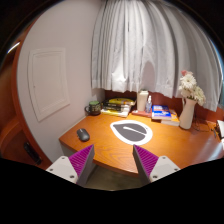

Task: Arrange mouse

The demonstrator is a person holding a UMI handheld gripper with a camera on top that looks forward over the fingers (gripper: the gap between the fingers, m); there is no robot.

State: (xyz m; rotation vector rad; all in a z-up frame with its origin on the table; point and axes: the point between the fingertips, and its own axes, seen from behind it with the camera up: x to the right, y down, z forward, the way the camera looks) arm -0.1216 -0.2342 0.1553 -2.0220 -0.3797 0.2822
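A dark computer mouse (83,134) lies on the wooden desk (100,146), near its left end. A white-rimmed mouse mat with a dark centre (127,132) lies in the middle of the desk, to the right of the mouse. My gripper (112,163) is open and empty, held back from the desk's front edge. Its purple pads (81,160) stand wide apart, and the mouse and mat are well beyond them.
Books and small items (116,105) stand along the back of the desk. A vase of flowers (188,104) stands at the right, with a blue-and-white box (162,115) beside it. White curtains (150,45) hang behind. A wall panel (48,82) is at the left.
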